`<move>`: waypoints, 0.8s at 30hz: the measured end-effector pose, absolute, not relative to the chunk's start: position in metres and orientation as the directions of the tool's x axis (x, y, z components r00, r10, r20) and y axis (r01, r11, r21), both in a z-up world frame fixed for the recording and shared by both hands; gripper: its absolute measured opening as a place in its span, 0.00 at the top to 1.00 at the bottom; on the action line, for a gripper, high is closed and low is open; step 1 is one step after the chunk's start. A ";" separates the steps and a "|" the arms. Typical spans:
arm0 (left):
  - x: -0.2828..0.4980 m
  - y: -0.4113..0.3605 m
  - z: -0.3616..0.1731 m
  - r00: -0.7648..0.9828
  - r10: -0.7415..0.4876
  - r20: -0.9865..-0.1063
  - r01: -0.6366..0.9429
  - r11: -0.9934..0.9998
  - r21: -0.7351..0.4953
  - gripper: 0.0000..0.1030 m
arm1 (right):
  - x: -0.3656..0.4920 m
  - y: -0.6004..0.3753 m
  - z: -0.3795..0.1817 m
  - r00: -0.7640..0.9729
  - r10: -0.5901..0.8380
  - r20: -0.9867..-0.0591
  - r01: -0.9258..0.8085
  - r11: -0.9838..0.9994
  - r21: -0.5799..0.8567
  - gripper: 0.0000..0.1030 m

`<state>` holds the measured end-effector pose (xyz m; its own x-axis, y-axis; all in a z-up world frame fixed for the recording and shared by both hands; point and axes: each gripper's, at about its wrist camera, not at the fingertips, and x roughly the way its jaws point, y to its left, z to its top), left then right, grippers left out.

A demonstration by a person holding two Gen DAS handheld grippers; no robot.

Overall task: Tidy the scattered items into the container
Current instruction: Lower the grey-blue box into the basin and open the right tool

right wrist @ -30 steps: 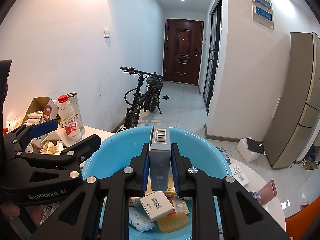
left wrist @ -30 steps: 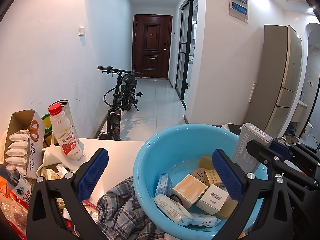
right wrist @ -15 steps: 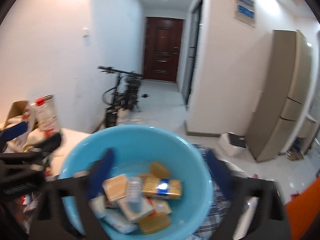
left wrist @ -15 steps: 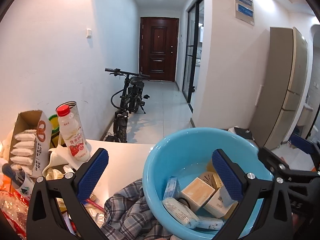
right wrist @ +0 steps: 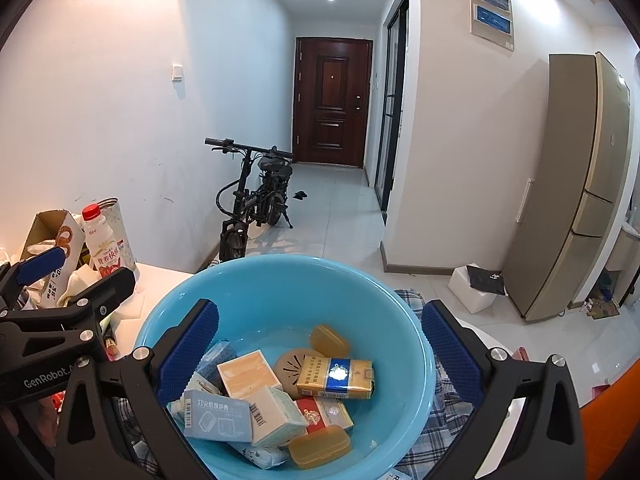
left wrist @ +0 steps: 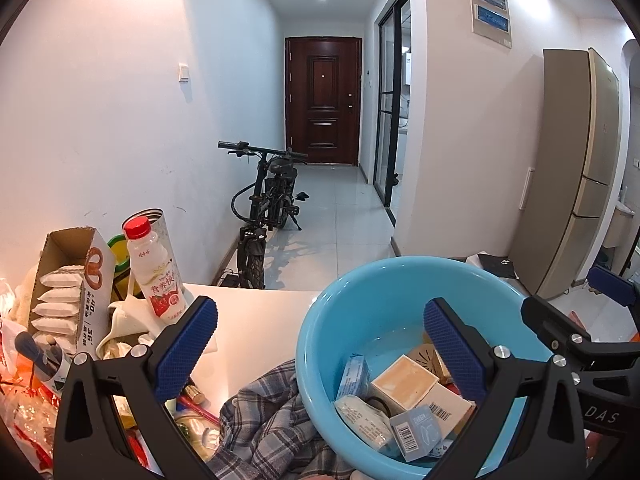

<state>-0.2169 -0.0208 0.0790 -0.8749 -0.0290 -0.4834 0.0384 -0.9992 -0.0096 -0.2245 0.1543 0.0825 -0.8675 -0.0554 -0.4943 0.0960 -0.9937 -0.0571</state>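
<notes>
A light blue basin (right wrist: 280, 292) (left wrist: 360, 304) sits on a plaid cloth on the white table. It holds several small boxes, among them a grey-blue box (right wrist: 218, 416), a gold and blue pack (right wrist: 336, 376) and amber cases (right wrist: 320, 446). My right gripper (right wrist: 316, 352) is open and empty above the basin. My left gripper (left wrist: 320, 344) is open and empty over the basin's left rim; its body also shows at the left of the right wrist view.
At the table's left stand a milk bottle (left wrist: 154, 272), a tin can (left wrist: 158, 224), an open carton of white packets (left wrist: 68, 280) and loose clutter (left wrist: 32, 400). The plaid cloth (left wrist: 264, 412) lies under the basin. A bike (left wrist: 264, 208) stands in the hallway.
My right gripper opened and let go of the grey-blue box, which now lies in the basin. Both grippers drew back slightly.
</notes>
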 end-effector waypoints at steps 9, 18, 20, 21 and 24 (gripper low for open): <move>-0.217 -0.022 0.080 -0.872 -0.025 -0.488 0.035 -0.999 -0.011 0.01 | -0.231 0.146 0.084 -0.867 -0.048 -0.495 0.089 -0.994 -0.059 0.00; -0.216 -0.018 0.080 -0.870 -0.027 -0.492 0.037 -0.999 -0.011 0.01 | -0.237 0.141 0.084 -0.866 -0.050 -0.498 0.089 -0.994 -0.056 0.00; -0.216 -0.018 0.081 -0.870 -0.026 -0.492 0.036 -0.999 -0.011 0.01 | -0.237 0.141 0.083 -0.866 -0.048 -0.498 0.089 -0.994 -0.059 0.00; -0.216 -0.018 0.081 -0.871 -0.026 -0.491 0.036 -0.999 -0.012 0.01 | -0.237 0.141 0.083 -0.866 -0.049 -0.498 0.089 -0.994 -0.058 0.00; -0.216 -0.018 0.080 -0.871 -0.028 -0.491 0.037 -0.999 -0.009 0.01 | -0.237 0.141 0.083 -0.866 -0.051 -0.497 0.091 -0.994 -0.056 0.00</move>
<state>-0.2159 -0.0179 0.0804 -0.8708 -0.0283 -0.4909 0.0374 -0.9993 -0.0087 -0.2372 0.1414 0.0831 -0.8662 -0.0510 -0.4970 0.0909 -0.9943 -0.0564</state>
